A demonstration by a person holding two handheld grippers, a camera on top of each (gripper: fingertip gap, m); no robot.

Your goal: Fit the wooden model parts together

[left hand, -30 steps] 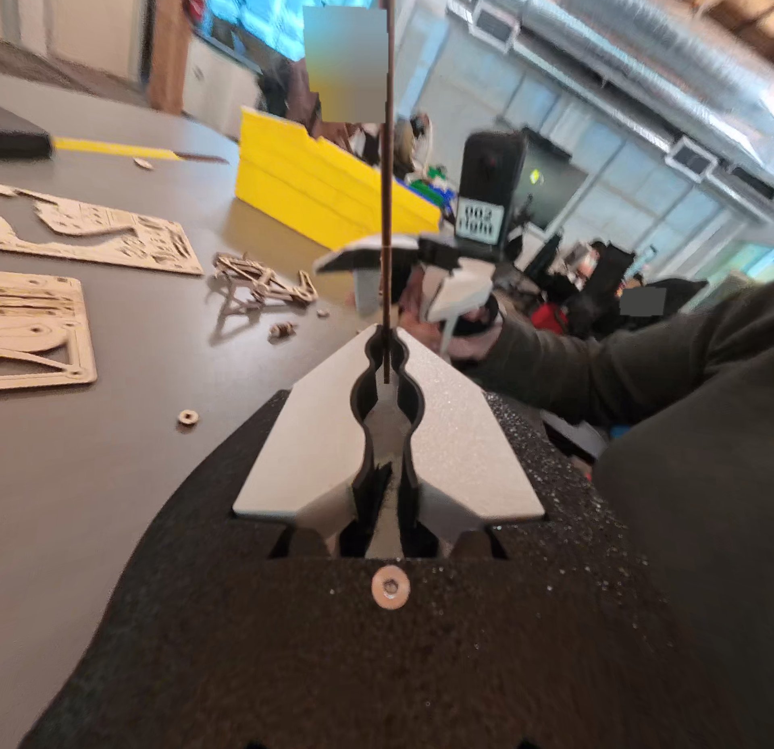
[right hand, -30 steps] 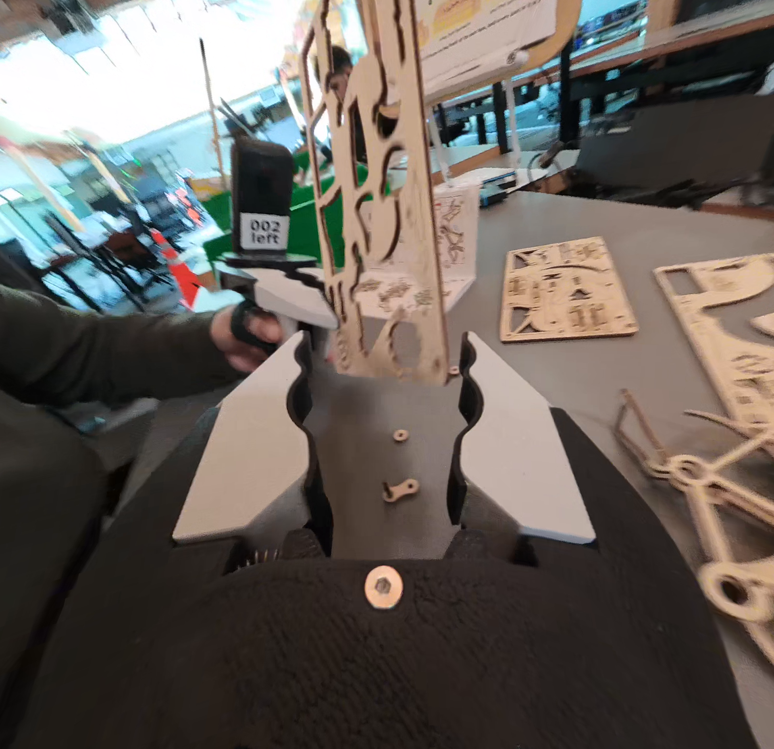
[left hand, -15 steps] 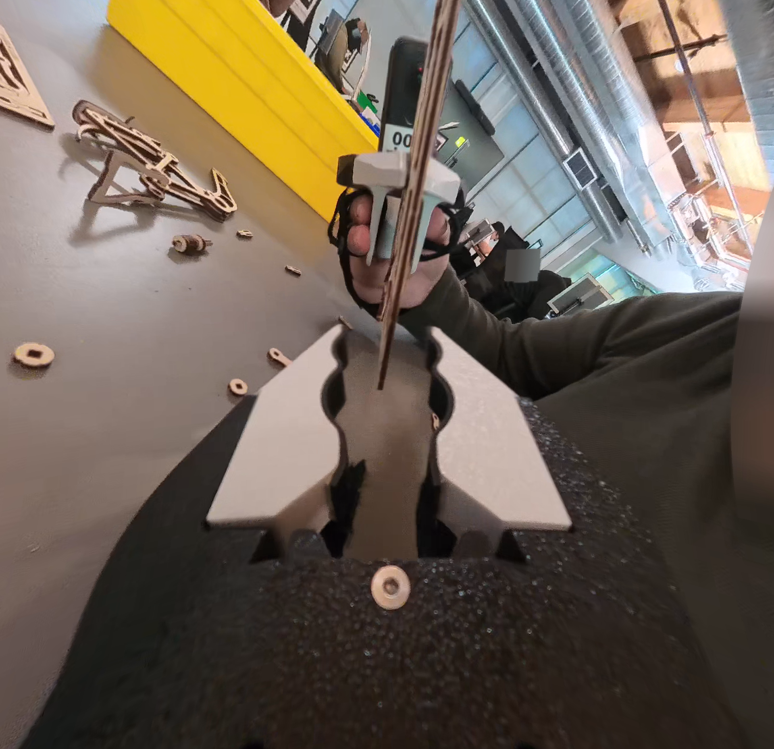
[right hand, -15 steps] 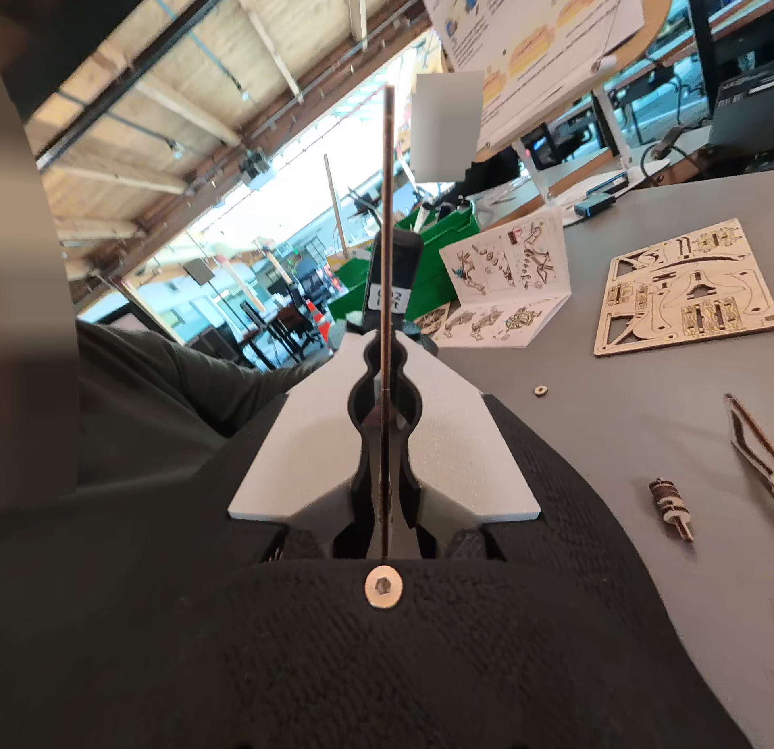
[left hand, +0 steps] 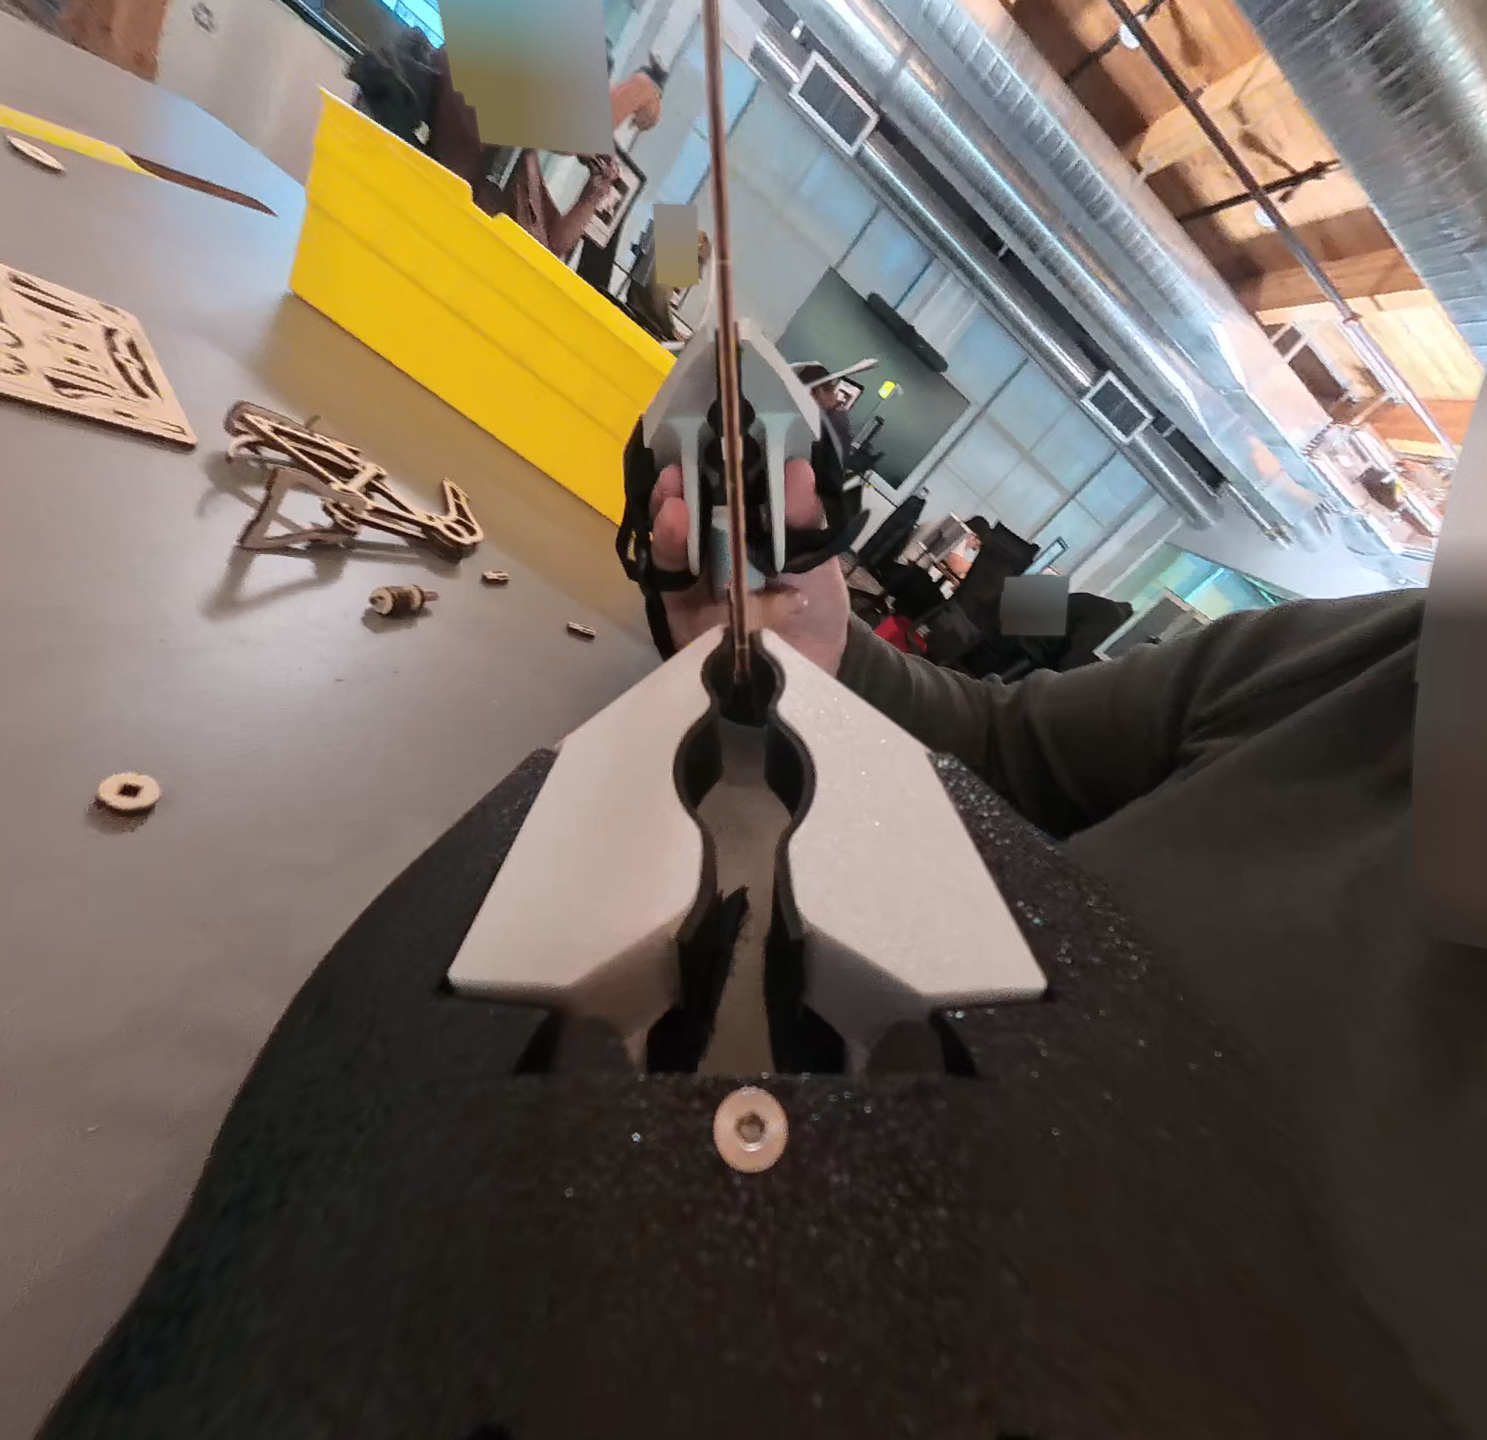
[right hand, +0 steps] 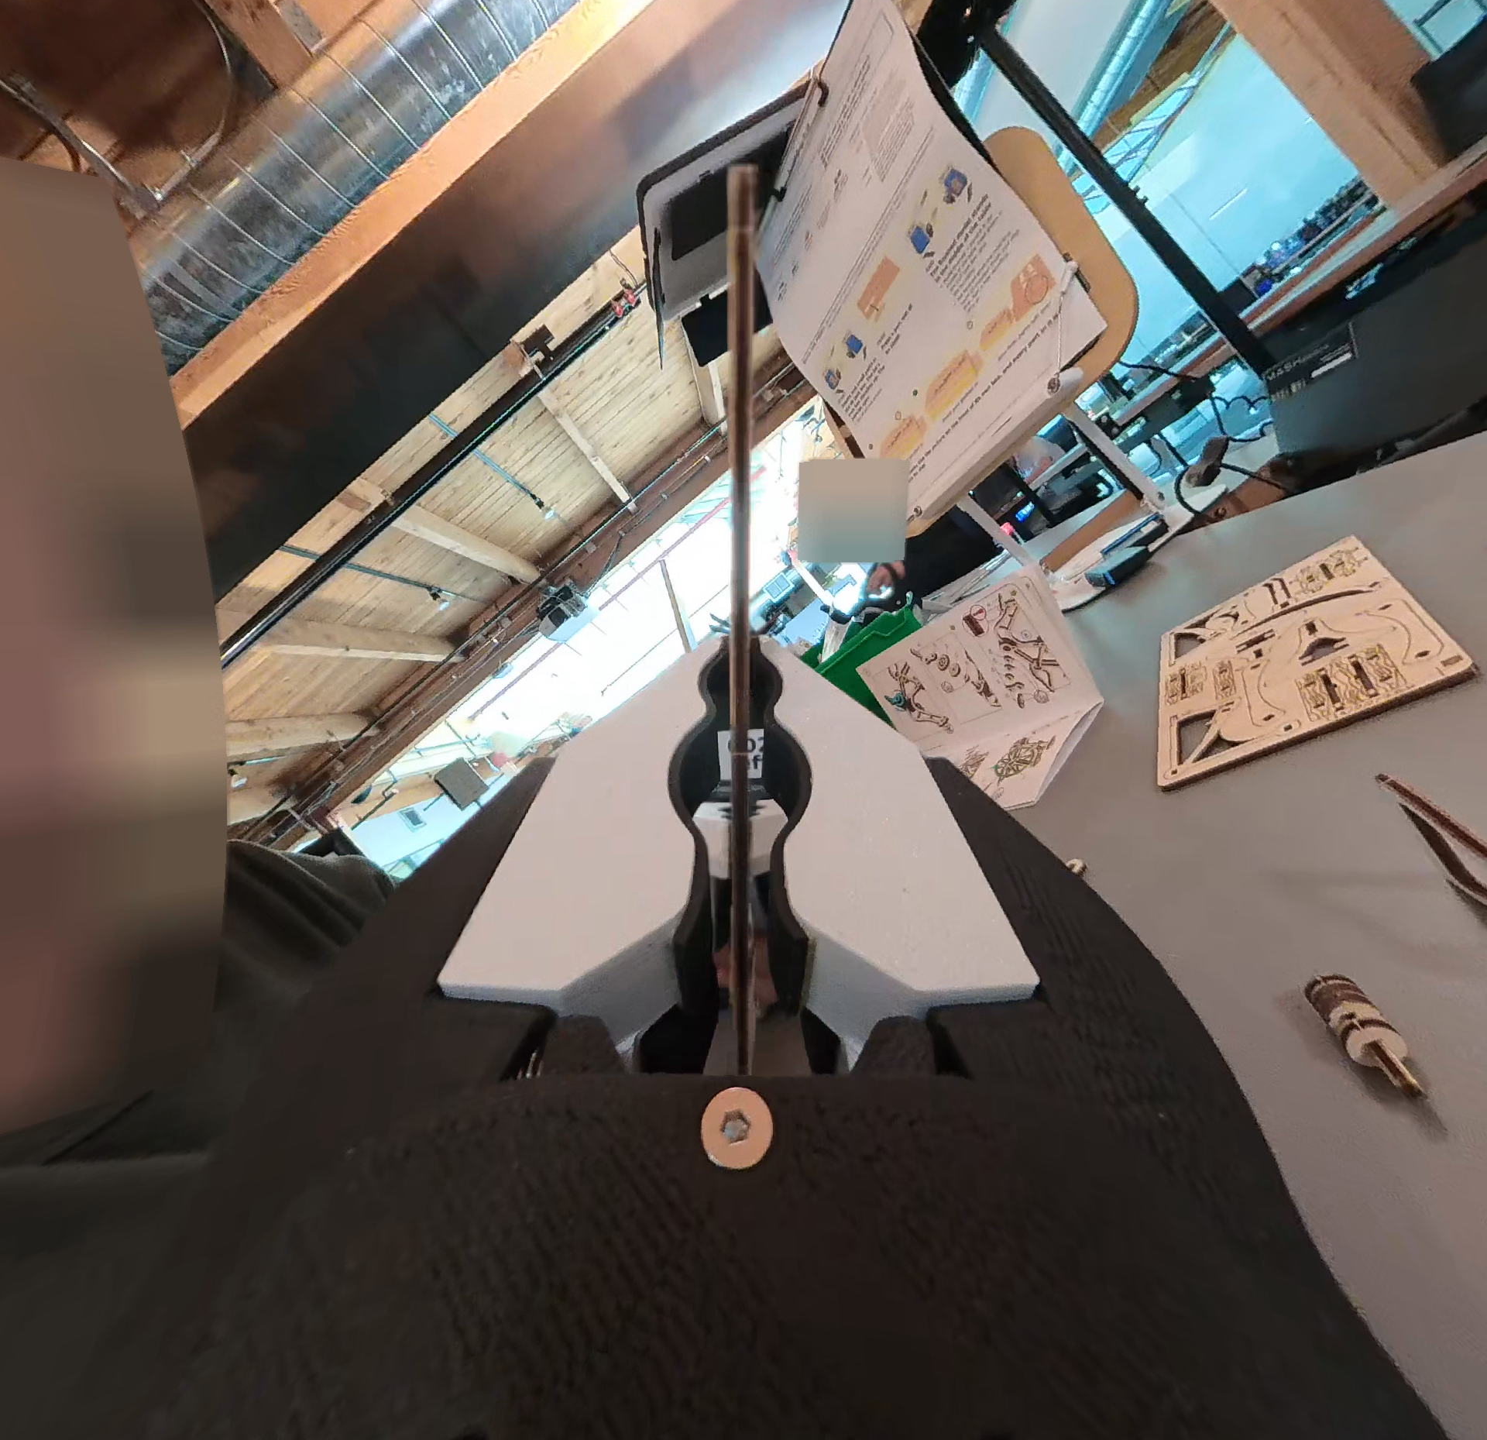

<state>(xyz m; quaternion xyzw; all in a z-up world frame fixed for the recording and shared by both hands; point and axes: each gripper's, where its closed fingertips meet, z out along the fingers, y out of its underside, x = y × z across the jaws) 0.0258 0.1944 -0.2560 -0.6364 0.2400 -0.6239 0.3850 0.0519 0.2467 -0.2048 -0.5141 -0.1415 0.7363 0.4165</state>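
both claws grip the same thin wooden sheet [right hand: 740,516], seen edge-on in both views. right claw [right hand: 740,661] is closed on it, the sheet running deep between its fingers. left claw [left hand: 742,661] pinches the sheet's lower edge at its fingertips only; the wider gap behind is just the finger scallops. sheet is held up in the air above the worktop [left hand: 241,757], roughly upright.

progress, my guess: early/mid. one part-built frame [left hand: 354,492] lies on the worktop nr a yellow bin [left hand: 451,291], w/ small loose bits: a washer [left hand: 127,791], a small spool [left hand: 398,599]. right view shows another cut sheet [right hand: 1303,677], an open instruction booklet [right hand: 990,701], a striped wooden roller [right hand: 792,1031]. lots still unpopped and unjoined, so most fitting looks left.

room: claws face each other close, little slack between them. sheet is thin, so twisting could snap it. bare worktop lies left of the left claw; bin edge & frame crowd the far side.
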